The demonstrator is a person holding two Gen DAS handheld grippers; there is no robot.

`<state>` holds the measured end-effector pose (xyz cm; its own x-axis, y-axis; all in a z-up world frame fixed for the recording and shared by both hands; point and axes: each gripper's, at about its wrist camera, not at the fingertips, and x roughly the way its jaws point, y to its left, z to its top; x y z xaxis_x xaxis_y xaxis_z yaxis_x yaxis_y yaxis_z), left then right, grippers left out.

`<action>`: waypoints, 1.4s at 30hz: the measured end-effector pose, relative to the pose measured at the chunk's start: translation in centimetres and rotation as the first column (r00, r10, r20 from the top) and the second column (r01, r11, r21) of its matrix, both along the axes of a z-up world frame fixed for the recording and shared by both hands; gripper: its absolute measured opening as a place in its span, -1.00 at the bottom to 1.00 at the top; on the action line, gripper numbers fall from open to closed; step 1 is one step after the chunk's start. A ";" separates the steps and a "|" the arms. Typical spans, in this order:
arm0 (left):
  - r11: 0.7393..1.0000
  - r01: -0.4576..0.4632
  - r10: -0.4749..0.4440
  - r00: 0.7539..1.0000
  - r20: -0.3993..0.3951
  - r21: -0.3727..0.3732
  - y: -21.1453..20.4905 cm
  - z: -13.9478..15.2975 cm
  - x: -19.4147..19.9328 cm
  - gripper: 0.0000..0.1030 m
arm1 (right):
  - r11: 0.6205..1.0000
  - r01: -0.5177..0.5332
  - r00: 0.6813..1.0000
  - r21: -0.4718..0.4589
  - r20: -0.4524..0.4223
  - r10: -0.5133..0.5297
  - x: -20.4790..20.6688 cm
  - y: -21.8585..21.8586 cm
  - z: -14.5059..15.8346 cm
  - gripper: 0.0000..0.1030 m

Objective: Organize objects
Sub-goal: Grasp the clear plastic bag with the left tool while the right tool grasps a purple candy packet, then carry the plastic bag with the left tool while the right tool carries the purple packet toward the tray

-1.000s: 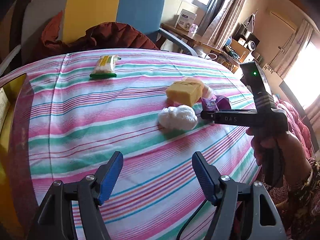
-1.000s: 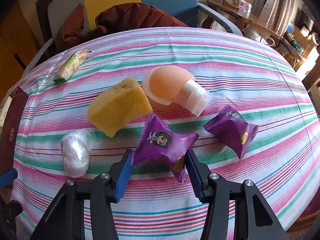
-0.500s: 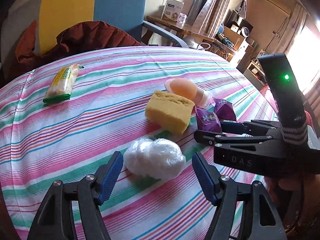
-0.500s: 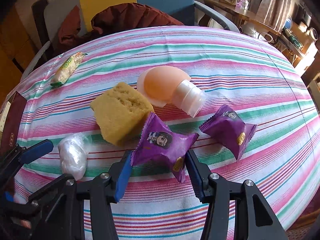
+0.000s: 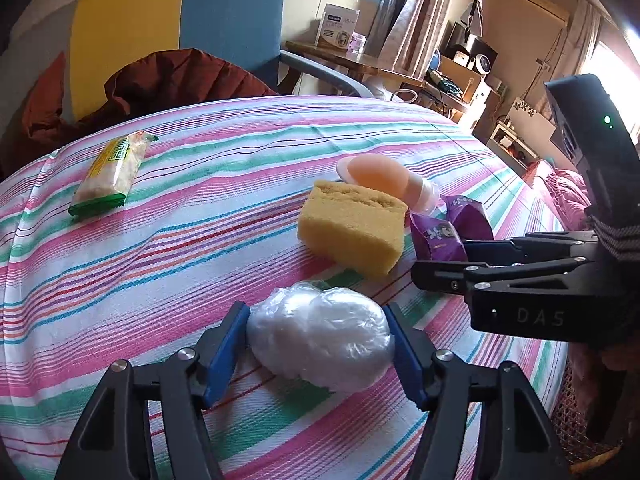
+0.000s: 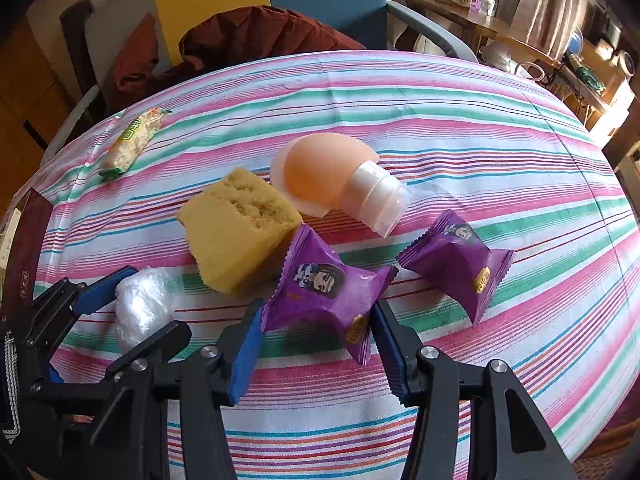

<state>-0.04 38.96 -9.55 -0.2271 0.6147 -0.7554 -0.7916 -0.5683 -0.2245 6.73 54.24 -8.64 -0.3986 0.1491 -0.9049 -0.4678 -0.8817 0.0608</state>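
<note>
A white crumpled plastic wad [image 5: 320, 340] lies on the striped tablecloth [image 5: 200, 260]. My left gripper [image 5: 318, 336] straddles it, its jaws closing, and both blue pads touch the wad's sides. In the right wrist view the left gripper [image 6: 156, 300] and the wad [image 6: 140, 304] sit at the lower left. My right gripper [image 6: 318, 312] is shut on a purple snack packet [image 6: 324, 284] and holds it just above the cloth. The right gripper [image 5: 440, 260] and its packet [image 5: 438, 236] also show in the left wrist view.
A yellow sponge [image 6: 236, 232], an orange bottle with a clear cap [image 6: 324, 172] and a second purple packet [image 6: 456, 256] lie close behind the grippers. A green-and-yellow snack bar [image 6: 134, 142] lies at the far left. A chair with a reddish-brown jacket [image 5: 180, 80] stands beyond the table.
My left gripper moved forward and down until the plastic wad sat between its fingers, then its jaws narrowed onto it. The right gripper and its purple packet stayed still.
</note>
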 end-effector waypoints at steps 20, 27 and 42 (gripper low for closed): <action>0.993 -0.102 0.104 0.994 -0.041 0.056 -5.9 -0.1 1.6 0.24 | 0.993 -0.103 0.993 -0.064 -0.071 0.098 0.7 -2.4 0.7 -0.12; 0.991 -0.118 0.121 0.992 -0.042 0.064 -7.4 -0.1 2.1 0.23 | 0.985 -0.168 0.983 -0.045 -0.077 0.165 0.3 -4.6 0.8 -0.13; 0.989 -0.124 0.129 0.990 -0.056 0.084 -12.3 1.9 5.3 0.23 | 0.960 -0.211 0.969 -0.186 -0.169 0.181 0.3 -5.1 1.0 -0.22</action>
<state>5.27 26.69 -7.69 -0.3509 0.6363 -0.6870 -0.7282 -0.6466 -0.2270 6.98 49.15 -7.62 -0.5342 -0.1245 -0.8361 -0.2592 -0.9173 0.3022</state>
